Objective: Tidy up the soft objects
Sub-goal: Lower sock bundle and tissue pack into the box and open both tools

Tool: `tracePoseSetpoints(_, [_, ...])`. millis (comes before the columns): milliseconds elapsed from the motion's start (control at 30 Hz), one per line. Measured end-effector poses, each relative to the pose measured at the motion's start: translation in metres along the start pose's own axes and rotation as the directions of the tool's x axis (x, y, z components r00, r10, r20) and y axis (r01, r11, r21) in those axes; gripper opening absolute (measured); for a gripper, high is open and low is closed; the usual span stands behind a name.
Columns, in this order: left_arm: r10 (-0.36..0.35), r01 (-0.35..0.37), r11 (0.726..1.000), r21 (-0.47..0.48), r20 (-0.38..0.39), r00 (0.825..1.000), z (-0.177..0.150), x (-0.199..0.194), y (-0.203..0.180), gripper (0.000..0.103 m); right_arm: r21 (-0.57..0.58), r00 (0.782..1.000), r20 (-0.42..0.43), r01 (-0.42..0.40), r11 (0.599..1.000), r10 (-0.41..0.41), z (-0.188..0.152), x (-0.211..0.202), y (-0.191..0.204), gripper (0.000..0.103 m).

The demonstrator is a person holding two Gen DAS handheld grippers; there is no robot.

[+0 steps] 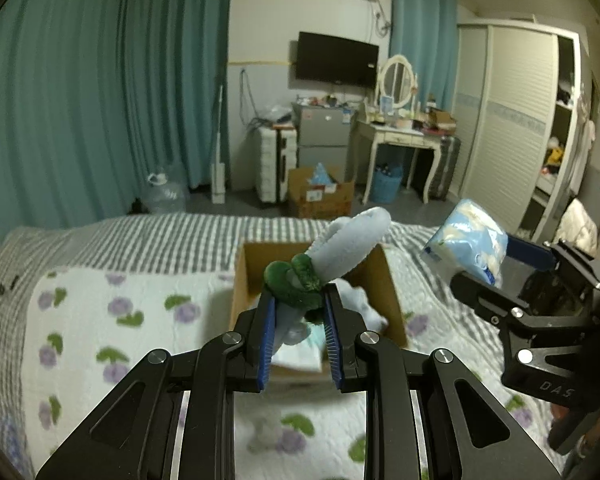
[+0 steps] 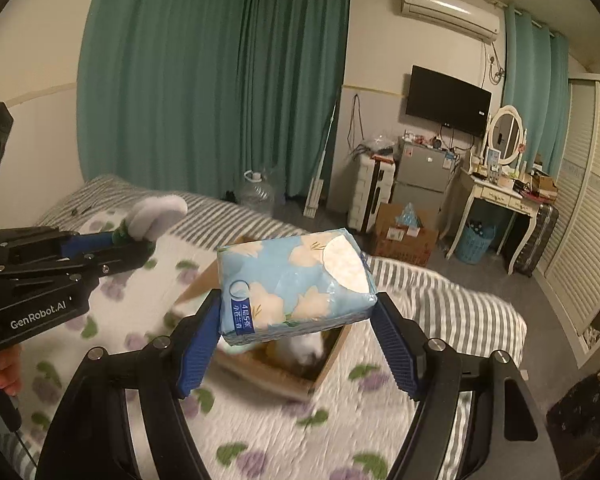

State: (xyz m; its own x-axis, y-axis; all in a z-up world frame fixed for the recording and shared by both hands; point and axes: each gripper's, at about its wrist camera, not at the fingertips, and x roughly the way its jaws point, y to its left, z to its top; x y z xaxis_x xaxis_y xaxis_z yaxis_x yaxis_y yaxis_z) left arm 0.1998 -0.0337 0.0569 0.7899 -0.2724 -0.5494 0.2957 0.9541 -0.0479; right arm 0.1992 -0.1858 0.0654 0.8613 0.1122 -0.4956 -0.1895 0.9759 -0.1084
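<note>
My left gripper (image 1: 299, 300) is shut on a plush toy (image 1: 340, 248) with a pale blue body and a green collar, held above the open cardboard box (image 1: 392, 288) on the bed. The toy also shows in the right wrist view (image 2: 156, 210). My right gripper (image 2: 298, 312) is shut on a blue flowered tissue pack (image 2: 296, 284), held above the same box (image 2: 332, 356). The pack also shows in the left wrist view (image 1: 468, 240). Pale soft items (image 1: 360, 304) lie inside the box.
The bed (image 1: 100, 320) has a white quilt with purple flowers and a grey striped blanket (image 2: 452, 304). Beyond it stand a brown carton (image 1: 320, 196), a water jug (image 1: 166, 194), a small fridge (image 1: 322, 136), a dressing table (image 1: 400, 136) and a wardrobe (image 1: 512, 128).
</note>
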Motion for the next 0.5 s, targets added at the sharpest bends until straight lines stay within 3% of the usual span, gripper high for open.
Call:
tracePoseSetpoints(233, [0.043,-0.042,0.999,0.015,-0.079,0.996,0.019,0.082,0.013,0.022,0.005,0.999,-0.04,0.011,1.0,-0.011,0.02,0.076,-0.011,0.073])
tracePoseSetpoints(500, [0.066,-0.064,0.998,0.019,-0.162,0.985,0.003,0.168,0.023,0.022,0.045,0.991,-0.131,0.007,0.999,-0.001,0.002,0.165,-0.02,0.073])
